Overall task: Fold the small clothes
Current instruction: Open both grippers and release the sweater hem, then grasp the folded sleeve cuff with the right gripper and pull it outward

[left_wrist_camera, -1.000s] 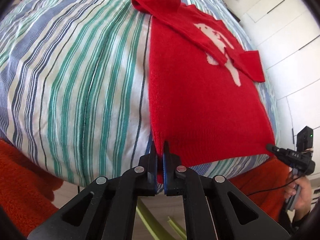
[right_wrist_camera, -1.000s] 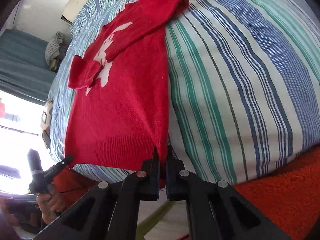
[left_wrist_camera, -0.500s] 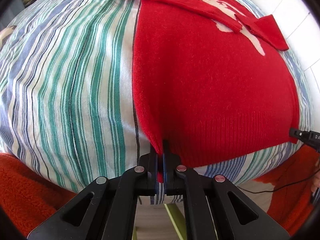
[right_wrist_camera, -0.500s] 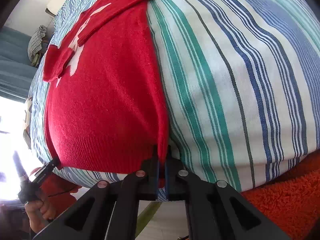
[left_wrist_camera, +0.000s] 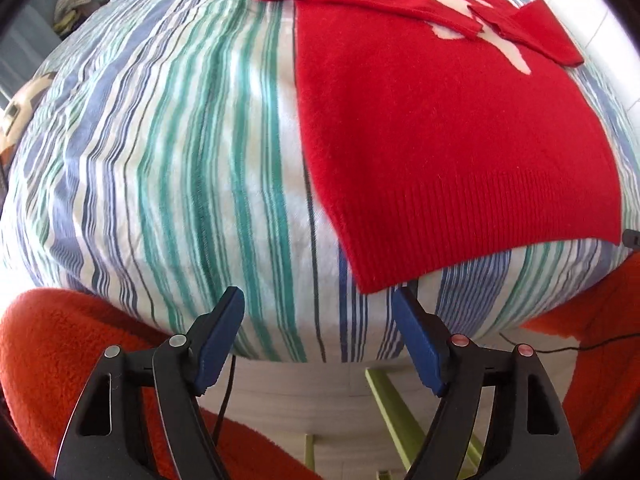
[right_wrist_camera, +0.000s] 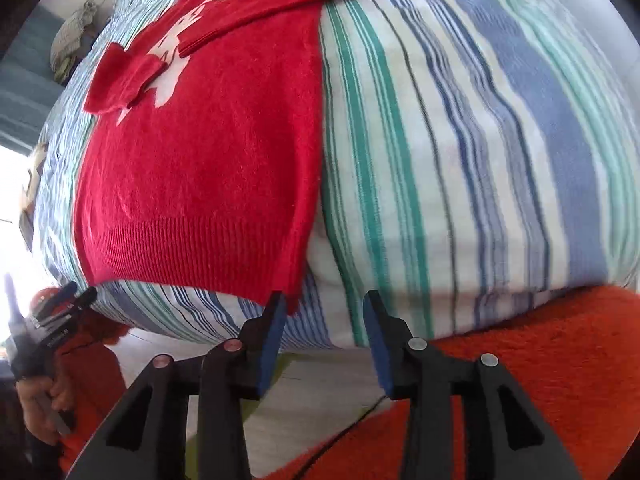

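A small red knit sweater (left_wrist_camera: 448,128) with a white motif lies flat on the striped bed, both sleeves folded across its chest; it also shows in the right wrist view (right_wrist_camera: 208,152). My left gripper (left_wrist_camera: 320,304) is open and empty, just below the sweater's near left hem corner. My right gripper (right_wrist_camera: 325,304) is open and empty, its left finger (right_wrist_camera: 276,312) right at the near right hem corner, which hangs over the bed edge. The left gripper also shows at the left of the right wrist view (right_wrist_camera: 76,294).
The striped blue, green and white bedcover (left_wrist_camera: 168,160) spreads to the left of the sweater and to the right of it (right_wrist_camera: 480,140). Orange fleece sleeves (left_wrist_camera: 52,352) (right_wrist_camera: 540,380) fill the lower corners. A lime-green frame (left_wrist_camera: 404,408) and pale floor lie below the bed edge.
Both grippers have opened and let go of the sweater's hem corners, after drawing the hem toward the bed's near edge. The sweater now rests flat.
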